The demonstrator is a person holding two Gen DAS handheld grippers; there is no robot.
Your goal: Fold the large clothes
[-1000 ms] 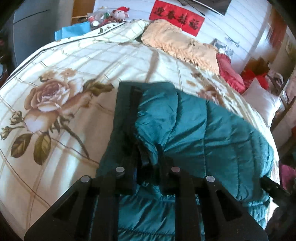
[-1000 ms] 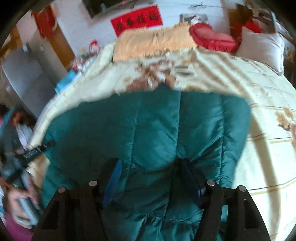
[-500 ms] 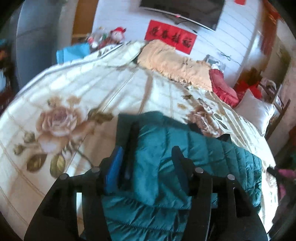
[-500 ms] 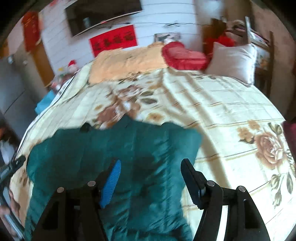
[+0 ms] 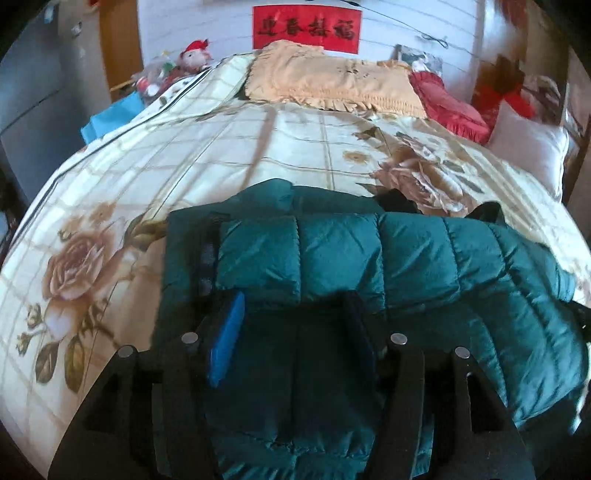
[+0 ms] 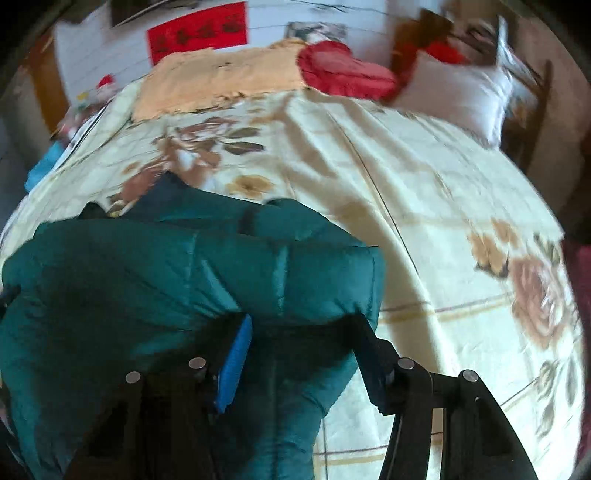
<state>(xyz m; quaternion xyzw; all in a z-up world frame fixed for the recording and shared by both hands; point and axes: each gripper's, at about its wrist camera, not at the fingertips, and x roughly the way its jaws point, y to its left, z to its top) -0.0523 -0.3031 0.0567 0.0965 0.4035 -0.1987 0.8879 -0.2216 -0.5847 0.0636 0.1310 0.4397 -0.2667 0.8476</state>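
Floral bedspread (image 5: 258,147) under teal jacket (image 5: 406,258)

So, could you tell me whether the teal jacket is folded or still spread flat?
Folded, at least partly: the teal jacket lies doubled over itself on the bedspread, one quilted layer stacked atop another.

You had the folded jacket (image 5: 388,266) lying on the bedspread (image 5: 229,155) at the near edge. Behind it lay the fringed pillow (image 5: 332,81), with the cushion (image 5: 447,107) to its right, and the banner (image 5: 306,27) hung behind both.
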